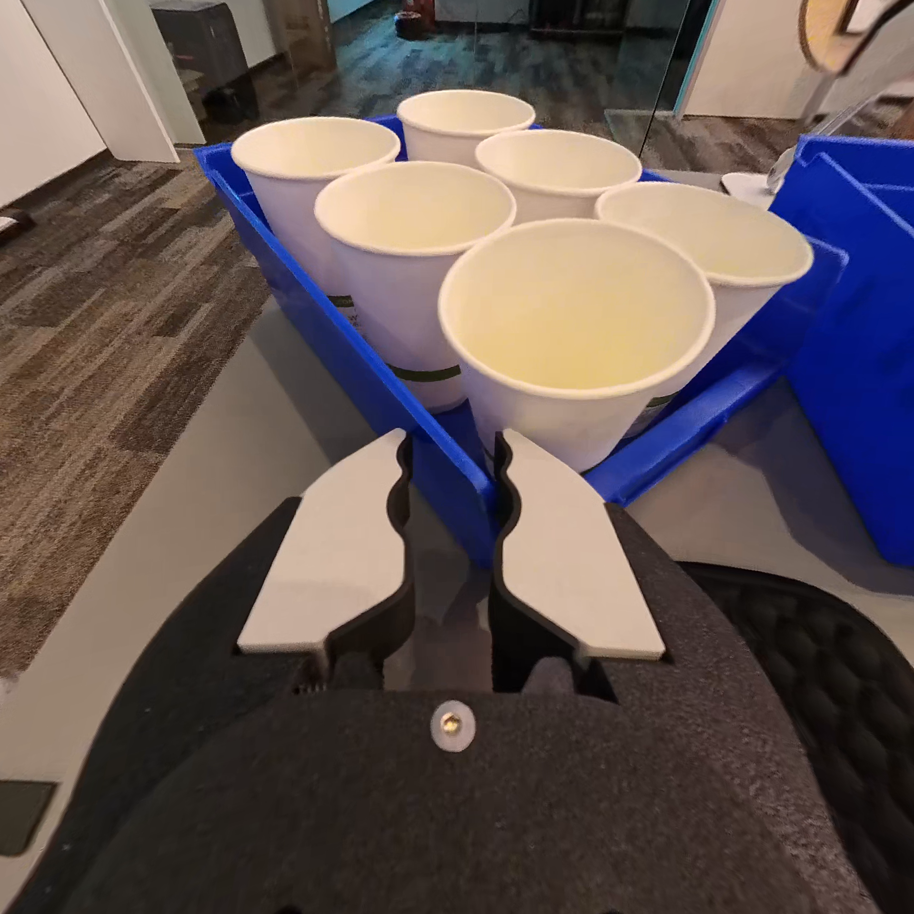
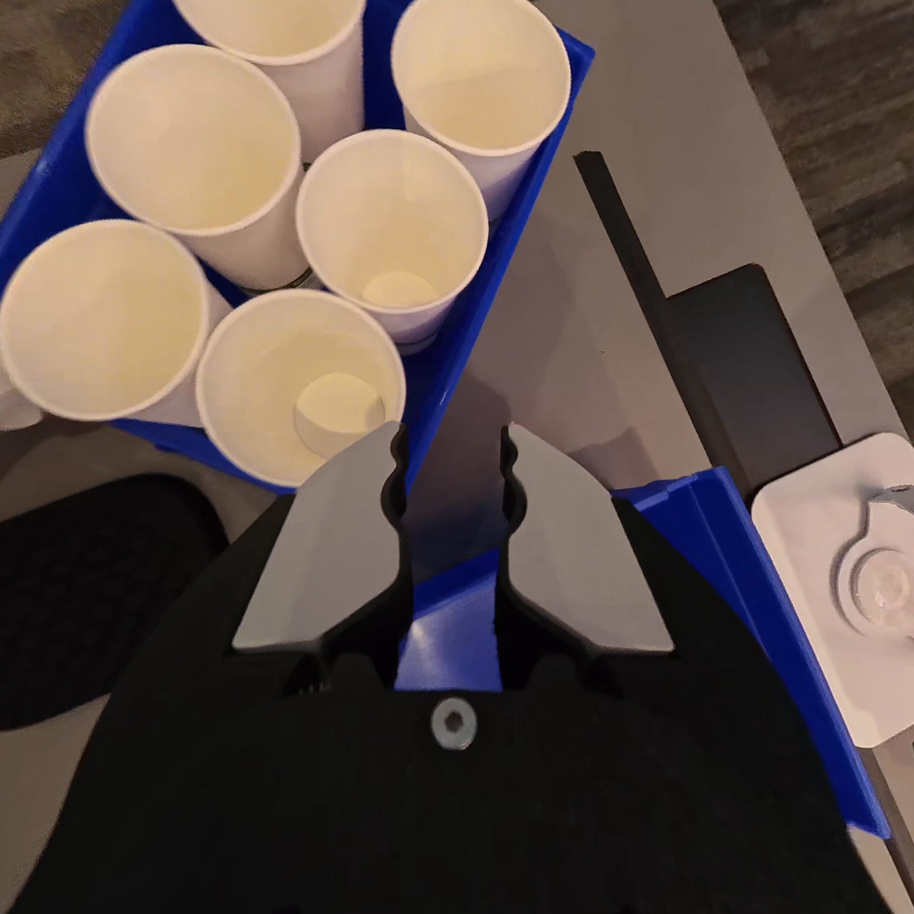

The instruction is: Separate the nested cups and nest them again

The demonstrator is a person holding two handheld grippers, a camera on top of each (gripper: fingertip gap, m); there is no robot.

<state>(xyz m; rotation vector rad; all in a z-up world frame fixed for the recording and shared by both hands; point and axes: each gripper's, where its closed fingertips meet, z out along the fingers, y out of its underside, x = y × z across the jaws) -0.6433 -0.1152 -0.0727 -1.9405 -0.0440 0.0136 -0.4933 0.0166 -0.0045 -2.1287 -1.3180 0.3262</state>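
Closest in on the left side, the left claw (image 1: 451,445) has its jaws a little apart with nothing between them, hanging right at the near corner of the blue tray (image 1: 346,341), which pokes into the gap without being pinched. The right claw (image 2: 452,440) is about the same, parted a bit and holding nothing, sitting over the grey table (image 2: 554,306) just off the tray's right wall, with its left finger (image 2: 336,519) overlapping the rim of the nearest cup (image 2: 277,390) in the right wrist view; can't tell if it's actually touching. Directly under that claw there's the corner of a second blue bin (image 2: 717,544), and beside that a white plate-like mount (image 2: 816,569) near the table's right edge. Going further back, six white paper cups (image 1: 415,212) stand upright and packed rim to rim inside the tray, none stacked in another as far as I can see, filling it from the near corner to the far end. Past the table's edge it's just a wood-look floor (image 1: 99,297).
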